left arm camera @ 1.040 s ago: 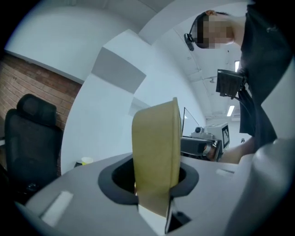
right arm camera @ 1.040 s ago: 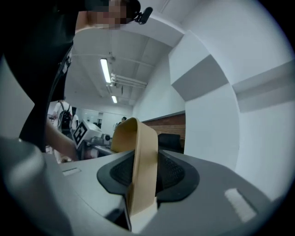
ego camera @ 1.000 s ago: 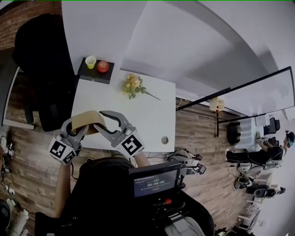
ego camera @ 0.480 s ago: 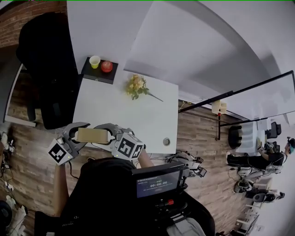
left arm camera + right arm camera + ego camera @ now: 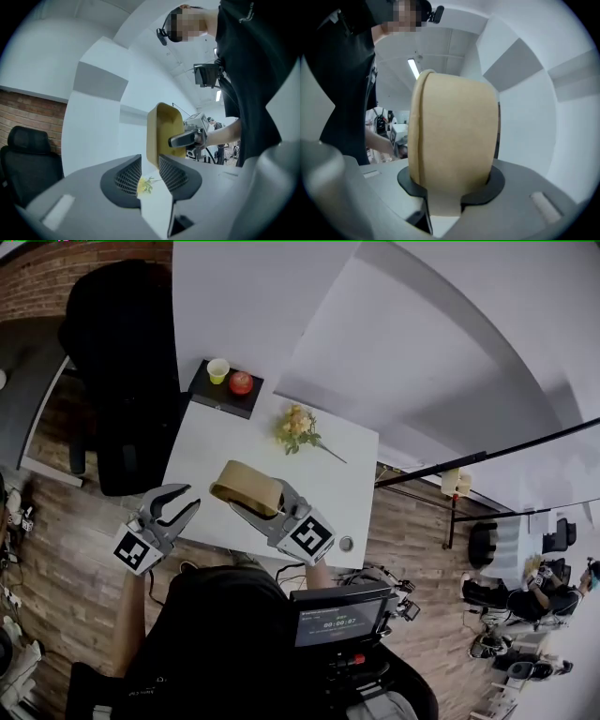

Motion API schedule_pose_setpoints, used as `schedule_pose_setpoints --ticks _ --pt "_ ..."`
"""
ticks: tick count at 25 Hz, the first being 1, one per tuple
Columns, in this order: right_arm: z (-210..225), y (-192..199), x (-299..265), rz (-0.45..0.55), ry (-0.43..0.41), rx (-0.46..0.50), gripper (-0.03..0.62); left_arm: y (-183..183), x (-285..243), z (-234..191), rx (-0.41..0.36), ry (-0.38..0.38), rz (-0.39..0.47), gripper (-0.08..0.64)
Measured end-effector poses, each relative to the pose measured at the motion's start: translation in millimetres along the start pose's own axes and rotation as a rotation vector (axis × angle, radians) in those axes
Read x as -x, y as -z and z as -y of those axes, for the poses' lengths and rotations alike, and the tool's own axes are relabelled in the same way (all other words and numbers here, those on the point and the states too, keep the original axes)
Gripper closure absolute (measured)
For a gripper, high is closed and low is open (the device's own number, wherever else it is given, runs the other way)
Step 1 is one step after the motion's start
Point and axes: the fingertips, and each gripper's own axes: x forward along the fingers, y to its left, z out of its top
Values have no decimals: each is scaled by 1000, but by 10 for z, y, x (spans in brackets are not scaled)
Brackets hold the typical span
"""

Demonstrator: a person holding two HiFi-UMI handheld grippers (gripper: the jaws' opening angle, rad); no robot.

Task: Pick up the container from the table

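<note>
Clamped in right gripper (image 5: 255, 506), apparently off white table (image 5: 328, 484): tan oval paper container (image 5: 246, 486). Pickup judged done. At container's 8 o'clock: left gripper (image 5: 186, 503), part-open, jaws just narrowed, empty.

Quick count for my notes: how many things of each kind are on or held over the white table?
Tan container, held in the right claw: 1
Yellow cup: 1
Red apple: 1
Black tray: 1
Bunch of flowers: 1
Small round object at the near edge of the table: 1
Total: 6
</note>
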Motion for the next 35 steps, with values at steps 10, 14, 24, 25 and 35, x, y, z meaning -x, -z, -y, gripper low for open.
schedule_pose_setpoints --ticks 10,14,24,25,35 --pt "467 -762 737 556 233 -211 417 -219 -102 104 -49 -10 68 495" --pt "606 -425 764 492 330 -283 417 -219 -182 159 -30 4 75 502" --pt "686 -9 898 450 403 -415 416 -140 -309 294 -17 50 63 512" --pt "682 -17 907 448 404 -409 416 -139 -322 295 -18 54 64 514" --pt "634 -62 923 428 400 -369 414 -124 -353 361 -13 69 48 515"
